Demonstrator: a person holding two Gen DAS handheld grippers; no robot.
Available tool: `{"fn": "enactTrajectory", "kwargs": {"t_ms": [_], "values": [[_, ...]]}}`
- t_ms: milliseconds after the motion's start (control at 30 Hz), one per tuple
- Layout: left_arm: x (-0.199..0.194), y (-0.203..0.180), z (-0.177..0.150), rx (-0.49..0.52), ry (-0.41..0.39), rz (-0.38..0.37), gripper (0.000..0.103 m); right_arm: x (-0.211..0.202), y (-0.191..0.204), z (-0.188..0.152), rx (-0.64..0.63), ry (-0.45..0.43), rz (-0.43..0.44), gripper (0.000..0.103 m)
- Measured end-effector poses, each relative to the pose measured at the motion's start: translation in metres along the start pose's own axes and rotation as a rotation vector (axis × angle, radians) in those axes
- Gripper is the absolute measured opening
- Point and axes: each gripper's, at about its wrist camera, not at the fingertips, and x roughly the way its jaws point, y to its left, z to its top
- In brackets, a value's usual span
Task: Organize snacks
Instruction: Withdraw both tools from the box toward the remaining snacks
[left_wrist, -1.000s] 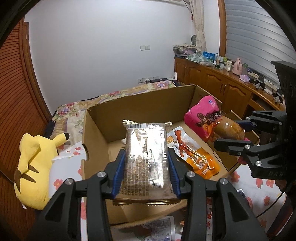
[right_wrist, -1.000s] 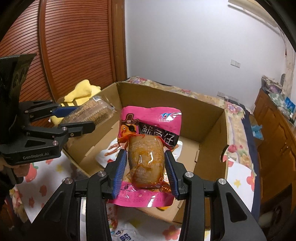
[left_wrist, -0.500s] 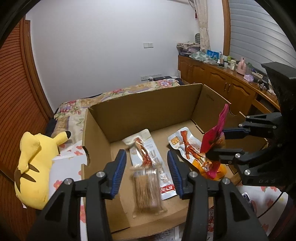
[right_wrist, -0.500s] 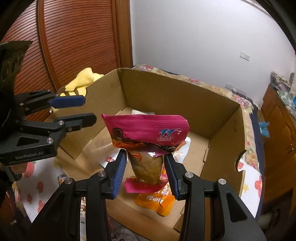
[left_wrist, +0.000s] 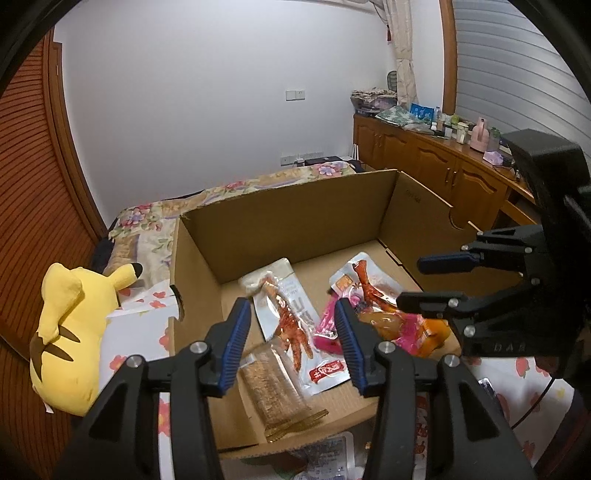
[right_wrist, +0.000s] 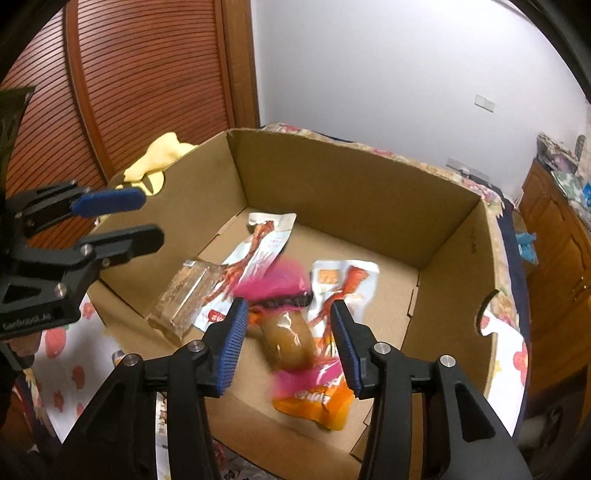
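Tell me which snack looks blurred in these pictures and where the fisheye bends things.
Right wrist view: the pink snack pack is smeared by motion blur, while the clear cracker pack and cardboard box stay sharp. Left wrist view: everything in the box is crisp; the wooden door curves strongly at the left edge, and the corners vignette to black.

White letters "DAR" stand on the right gripper (left_wrist: 436, 280) body in the left wrist view, blurred white "GenRobot.AI" lettering marks the left gripper (right_wrist: 118, 218) body in the right wrist view, and snack-pack print is unreadable.
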Motion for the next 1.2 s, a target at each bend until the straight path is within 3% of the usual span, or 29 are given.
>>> {"fn": "enactTrajectory", "kwargs": {"t_ms": [333, 633, 933, 1200], "values": [[-0.032, -0.009, -0.017, 0.003, -0.03, -0.014, 0.05, -0.049, 0.014, -0.008, 0.002, -0.067, 0.0, 0.05], [-0.07, -0.025, -0.052, 0.016, -0.037, -0.023, 0.054, -0.104, 0.045, -0.051, -0.008, -0.126, 0.003, 0.051], [-0.096, -0.044, -0.091, 0.023, -0.031, -0.035, 0.062, -0.117, 0.056, -0.099, 0.038, -0.112, -0.012, 0.051], [-0.099, -0.049, -0.114, 0.024, -0.005, -0.033, 0.062, -0.118, 0.055, -0.124, 0.054, -0.096, -0.008, 0.055]]}}
